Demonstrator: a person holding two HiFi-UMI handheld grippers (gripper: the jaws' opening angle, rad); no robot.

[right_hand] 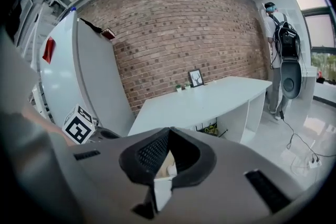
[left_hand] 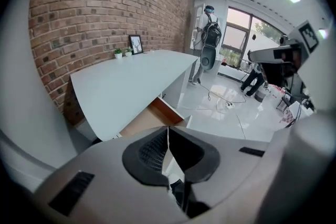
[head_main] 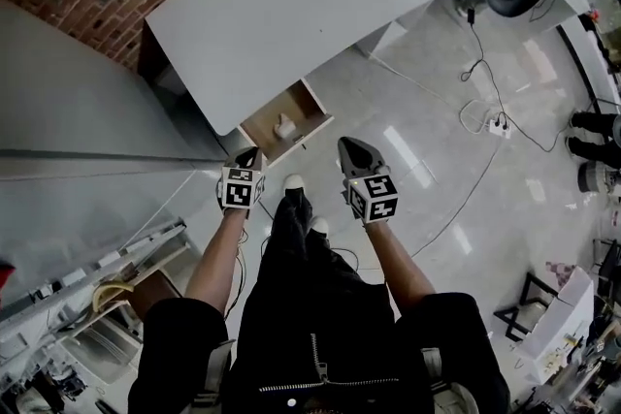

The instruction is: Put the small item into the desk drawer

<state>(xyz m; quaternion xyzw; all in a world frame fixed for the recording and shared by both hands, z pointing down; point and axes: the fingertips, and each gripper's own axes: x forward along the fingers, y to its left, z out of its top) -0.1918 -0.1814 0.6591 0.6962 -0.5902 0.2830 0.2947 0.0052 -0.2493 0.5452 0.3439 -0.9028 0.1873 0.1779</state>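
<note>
Small item (head_main: 284,126) lay inside the desk drawer (head_main: 317,102), just above frame centre in the head view. It was pale and sat on the drawer's tan floor, touching neither tool. So the placing part looked done, and the drawer stood pulled out from under the white counter (head_main: 291,5).

Left hand-held gripper (head_main: 250,154) was clenched w/ nothing in it; its own view showed the pads meeting at the tips, w/ the drawer's edge beyond. Right hand-held gripper (head_main: 347,146) was also clenched and empty, tips together in its view. Both hung just below the drawer front in the head view, left one nearer it, neither touching.

Step in hand, as I judged it, was pulling clear and then prob. closing the drawer.

- Use one closed gripper as a flat pusher on the drawer front, near its middle, so it wouldn't skew on the runners.
- Push slow & straight toward the counter, since a shove could slide or tip the item.
- Keep the other gripper off to the side, away from the gap.
- Watch the shoe (head_main: 294,181) just below the front, and don't lean in.
- Check the item sat low enough to pass under the counter edge; couldn't tell that from here.
</note>
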